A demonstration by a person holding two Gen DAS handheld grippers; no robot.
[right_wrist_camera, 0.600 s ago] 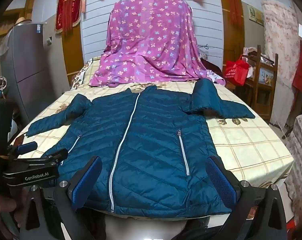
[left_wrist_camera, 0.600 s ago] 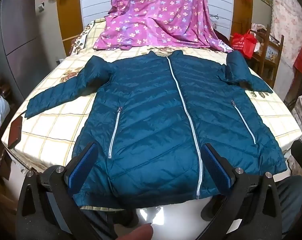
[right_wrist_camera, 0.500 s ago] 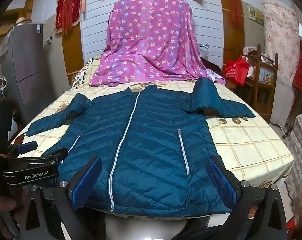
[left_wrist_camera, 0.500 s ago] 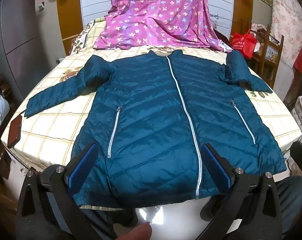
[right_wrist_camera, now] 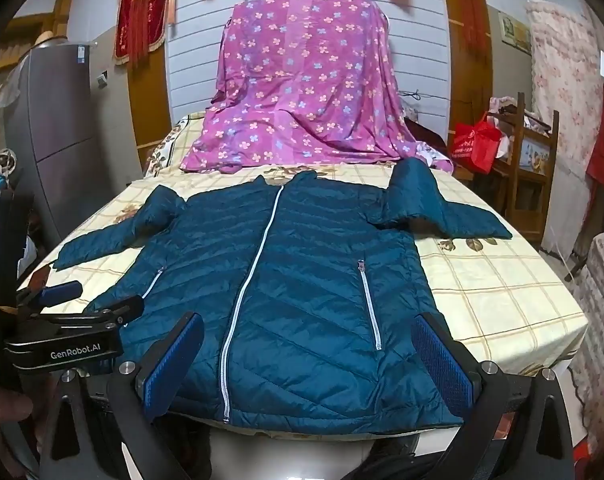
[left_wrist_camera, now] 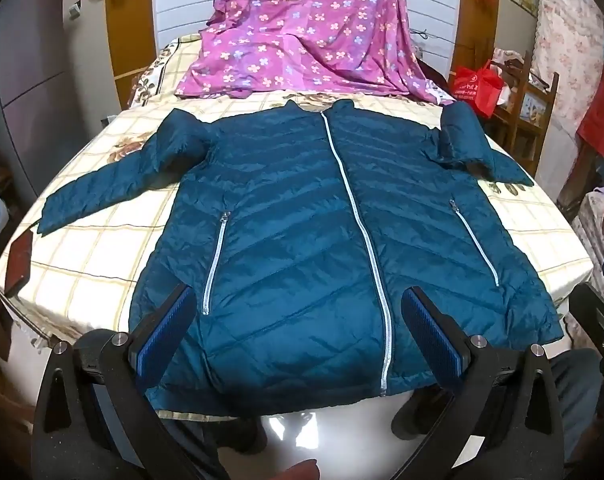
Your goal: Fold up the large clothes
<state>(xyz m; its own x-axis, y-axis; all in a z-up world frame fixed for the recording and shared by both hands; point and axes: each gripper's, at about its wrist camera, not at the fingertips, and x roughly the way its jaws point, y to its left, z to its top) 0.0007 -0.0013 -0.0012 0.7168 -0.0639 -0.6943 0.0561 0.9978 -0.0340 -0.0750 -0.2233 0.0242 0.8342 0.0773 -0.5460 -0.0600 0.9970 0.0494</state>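
Hovering wide apart and empty, the left gripper and right gripper tilt down over the jacket's near hem (touching nothing).

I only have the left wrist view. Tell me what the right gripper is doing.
Observer: The right gripper is open, nothing between its pads, near the jacket's hem.
Operator: Say what it frames.
Observer: In its view, the main zipper and one pocket zipper show between its fingers.
Operator: Report my left gripper from there.
Observer: The left gripper shows at that picture's left edge, beside the jacket's hem corner.
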